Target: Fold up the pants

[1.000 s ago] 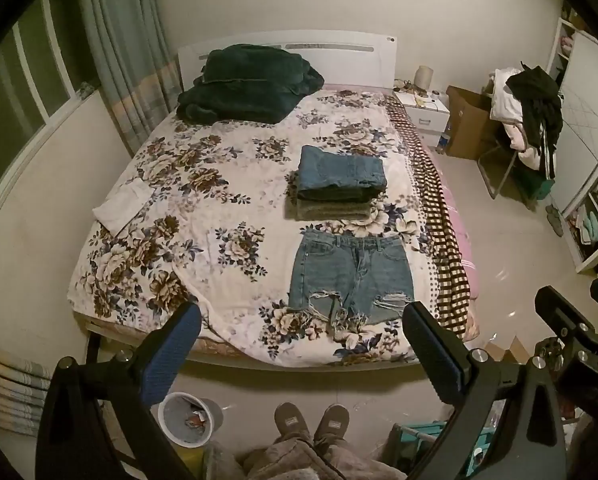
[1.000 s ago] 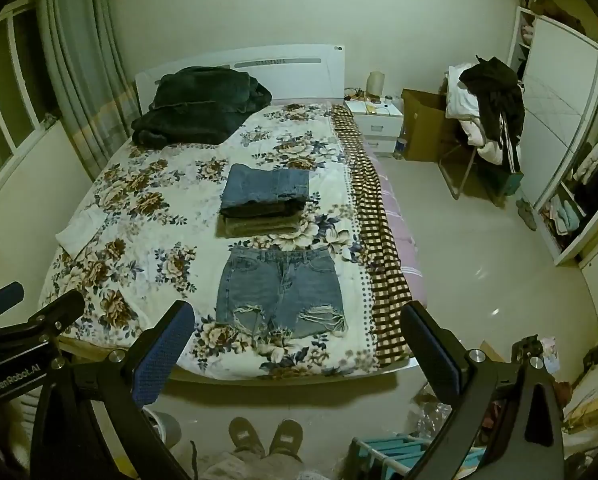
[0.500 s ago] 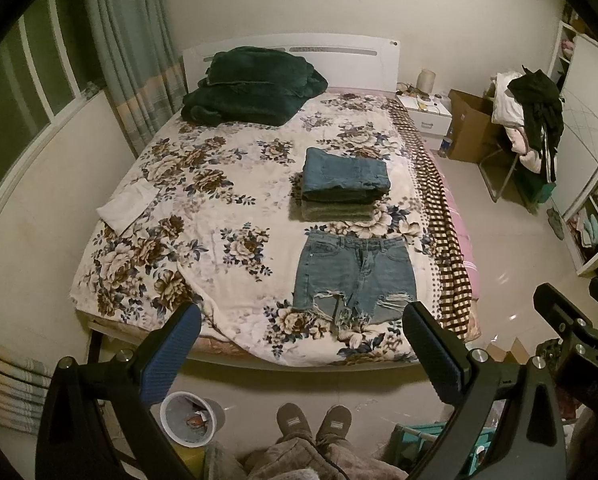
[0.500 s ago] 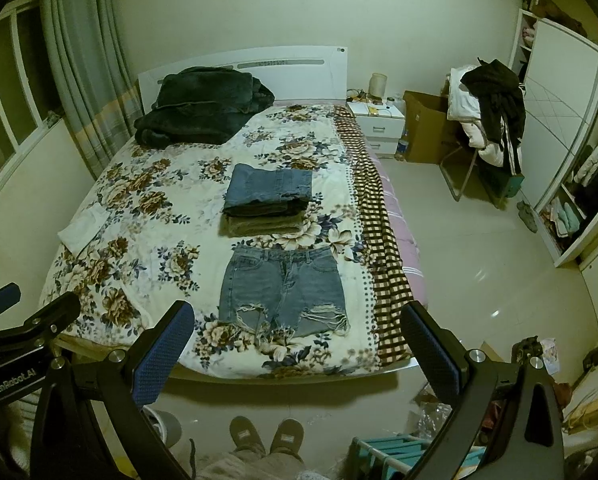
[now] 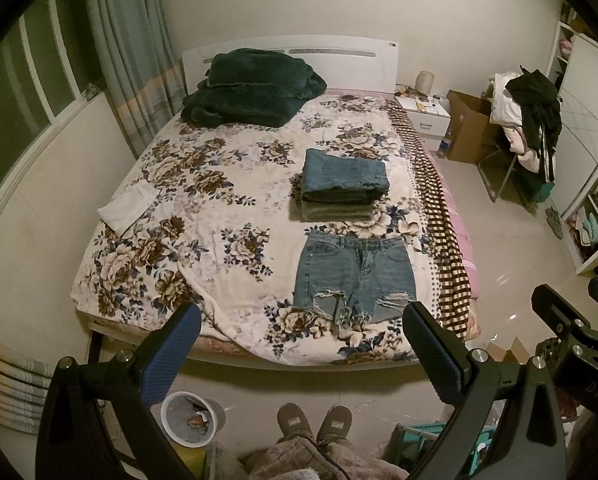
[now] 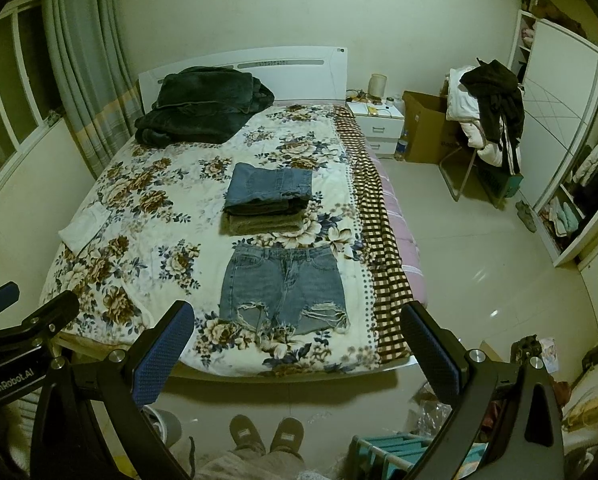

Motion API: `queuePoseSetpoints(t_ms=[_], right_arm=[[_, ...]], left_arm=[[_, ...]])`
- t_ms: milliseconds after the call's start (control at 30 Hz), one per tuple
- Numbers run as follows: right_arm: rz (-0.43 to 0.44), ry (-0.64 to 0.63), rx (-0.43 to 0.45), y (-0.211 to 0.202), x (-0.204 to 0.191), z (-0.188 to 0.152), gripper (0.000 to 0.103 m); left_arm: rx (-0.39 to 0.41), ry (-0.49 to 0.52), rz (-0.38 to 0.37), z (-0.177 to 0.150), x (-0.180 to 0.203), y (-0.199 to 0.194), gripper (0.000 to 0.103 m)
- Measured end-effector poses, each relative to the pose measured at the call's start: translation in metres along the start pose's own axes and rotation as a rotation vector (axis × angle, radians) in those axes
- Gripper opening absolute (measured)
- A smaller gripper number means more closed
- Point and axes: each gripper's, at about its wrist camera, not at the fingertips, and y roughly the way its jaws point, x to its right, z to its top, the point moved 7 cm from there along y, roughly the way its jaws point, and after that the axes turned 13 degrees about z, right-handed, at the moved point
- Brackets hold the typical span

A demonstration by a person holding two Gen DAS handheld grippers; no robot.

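Ripped blue denim shorts (image 5: 353, 274) lie spread flat near the foot of the floral bed (image 5: 203, 208), waistband toward the headboard; they also show in the right wrist view (image 6: 283, 288). Behind them sits a stack of folded pants (image 5: 343, 184), jeans on top of olive ones, also in the right wrist view (image 6: 269, 196). My left gripper (image 5: 301, 330) is open and empty, held back over the floor before the bed's foot. My right gripper (image 6: 297, 330) is open and empty too, beside it to the right.
A dark green blanket (image 5: 251, 92) lies by the headboard and a white cloth (image 5: 129, 206) at the bed's left edge. A bin (image 5: 191, 418) stands on the floor by my feet. A nightstand (image 6: 379, 118), box and clothes-laden chair (image 6: 487, 112) stand right of the bed.
Both views have shifted slightly, so the bed sits a little lower and nearer in frame. Both grippers stay open; the clothes have not moved.
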Motion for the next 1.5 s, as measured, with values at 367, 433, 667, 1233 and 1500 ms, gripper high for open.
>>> queuePoseSetpoints(t_ms=[367, 433, 667, 1233, 1500], right_arm=[[-0.016, 0.001, 0.006, -0.026, -0.019, 0.014, 0.103], [-0.016, 0.001, 0.007, -0.026, -0.019, 0.014, 0.103], [-0.016, -0.001, 0.008, -0.028, -0.021, 0.015, 0.103], [-0.027, -0.002, 0.011, -0.057, -0.017, 0.007, 0.103], [-0.028, -0.004, 0.011, -0.056, -0.016, 0.005, 0.103]], left_arm=[[0.004, -0.006, -0.001, 0.004, -0.013, -0.005, 0.103], [0.008, -0.006, 0.0, 0.002, -0.011, -0.004, 0.103], [0.01, -0.007, 0.001, 0.008, -0.018, -0.012, 0.103], [0.013, -0.007, 0.004, 0.01, -0.027, -0.031, 0.103], [0.006, 0.004, 0.002, 0.013, -0.027, -0.029, 0.103]])
